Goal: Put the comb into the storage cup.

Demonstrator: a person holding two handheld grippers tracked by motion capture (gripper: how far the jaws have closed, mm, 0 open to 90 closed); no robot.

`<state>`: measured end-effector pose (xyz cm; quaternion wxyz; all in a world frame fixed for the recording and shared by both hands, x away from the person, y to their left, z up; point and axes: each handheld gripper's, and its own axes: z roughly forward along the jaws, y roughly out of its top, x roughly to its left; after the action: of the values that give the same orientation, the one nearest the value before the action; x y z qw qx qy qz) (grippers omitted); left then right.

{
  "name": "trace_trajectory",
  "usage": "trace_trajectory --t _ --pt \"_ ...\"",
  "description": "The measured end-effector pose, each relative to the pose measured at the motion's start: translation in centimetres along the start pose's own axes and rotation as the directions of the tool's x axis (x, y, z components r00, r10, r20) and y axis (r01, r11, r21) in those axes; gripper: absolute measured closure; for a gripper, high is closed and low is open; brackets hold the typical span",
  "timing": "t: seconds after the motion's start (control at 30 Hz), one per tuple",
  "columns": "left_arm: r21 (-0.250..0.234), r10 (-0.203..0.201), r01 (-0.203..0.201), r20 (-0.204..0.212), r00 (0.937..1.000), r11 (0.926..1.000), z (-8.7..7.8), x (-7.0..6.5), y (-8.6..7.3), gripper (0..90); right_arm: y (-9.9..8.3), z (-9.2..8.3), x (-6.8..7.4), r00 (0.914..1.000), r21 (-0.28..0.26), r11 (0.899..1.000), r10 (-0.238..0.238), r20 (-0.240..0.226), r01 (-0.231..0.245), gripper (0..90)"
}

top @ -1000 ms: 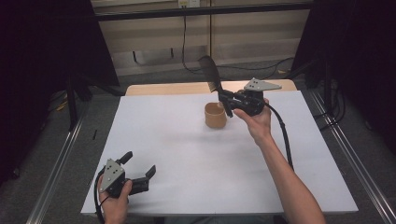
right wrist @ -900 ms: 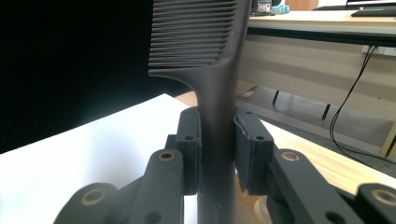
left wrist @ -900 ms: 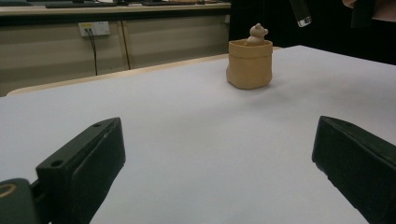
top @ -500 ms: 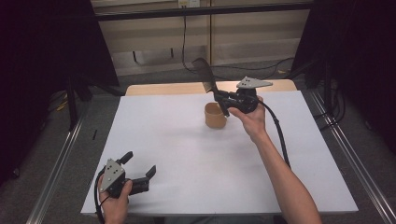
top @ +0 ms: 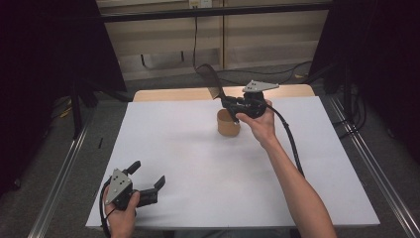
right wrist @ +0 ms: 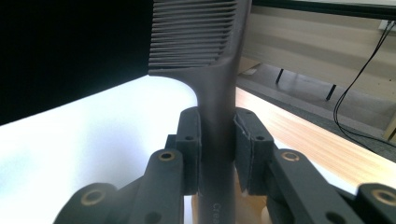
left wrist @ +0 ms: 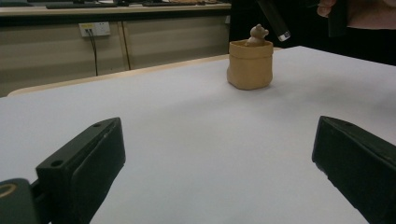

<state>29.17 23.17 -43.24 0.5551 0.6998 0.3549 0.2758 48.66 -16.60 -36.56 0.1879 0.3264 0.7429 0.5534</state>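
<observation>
Dark comb point(right wrist: 219, 93) is clamped by its handle in the right claw point(right wrist: 217, 154), pads pressing both sides of the handle, teeth end sticking out past the jaws. In the high view the comb point(top: 210, 79) slants up toward 11 o'clock from the right claw point(top: 229, 103), which sits at about 1 o'clock on the counter point(top: 198, 163), w/ the person's right hand point(top: 257, 124) wrapped round the body. Just under the claw stands a tan pot point(top: 228, 125), upright on the white counter, touching nothing that I can make out. From the left claw view the pot point(left wrist: 250, 65) looks like a little sack w/ a small figure point(left wrist: 257, 33) poking out the top; comb's handle tip point(left wrist: 275, 21) hangs above it at 1 o'clock, apart from the rim.

Left claw point(top: 146, 181) is at 7 o'clock near the counter's front edge, well apart from the pot, jaws spread wide, nothing between them, held by the left hand point(top: 121, 218). Grey plate point(top: 260, 87) tops the right claw; its cable point(top: 292, 146) trails back along the forearm.
</observation>
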Motion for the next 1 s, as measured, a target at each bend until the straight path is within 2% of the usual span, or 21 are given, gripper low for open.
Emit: trace_trajectory --t 0.13,0.3,0.53,0.77,1.0 --pt "-0.004 -0.003 0.003 0.005 1.0 1.0 0.0 0.0 0.0 2.7 0.2 0.4 -0.2 1.0 -0.024 1.0 0.001 0.009 -0.001 73.3" --pt "-0.002 -0.001 0.001 0.003 1.0 1.0 0.0 -0.1 0.0 2.7 0.3 0.9 -0.3 0.9998 -0.011 1.0 -0.014 0.016 0.014 73.4" --pt "-0.006 -0.002 0.002 0.002 1.0 1.0 0.0 0.0 0.0 2.7 -0.3 1.8 -0.3 0.9998 -0.006 1.0 -0.008 0.017 0.008 73.4" --pt "-0.006 -0.005 0.005 0.001 1.0 1.0 0.0 -0.1 0.0 2.7 -0.2 2.1 -0.7 0.9995 -0.028 1.0 0.005 0.032 -0.004 73.3" --pt "-0.005 -0.004 0.004 0.004 1.0 1.0 0.0 -0.1 0.0 2.6 -0.4 2.5 -1.0 0.9988 -0.022 1.0 -0.007 0.048 0.009 73.3"
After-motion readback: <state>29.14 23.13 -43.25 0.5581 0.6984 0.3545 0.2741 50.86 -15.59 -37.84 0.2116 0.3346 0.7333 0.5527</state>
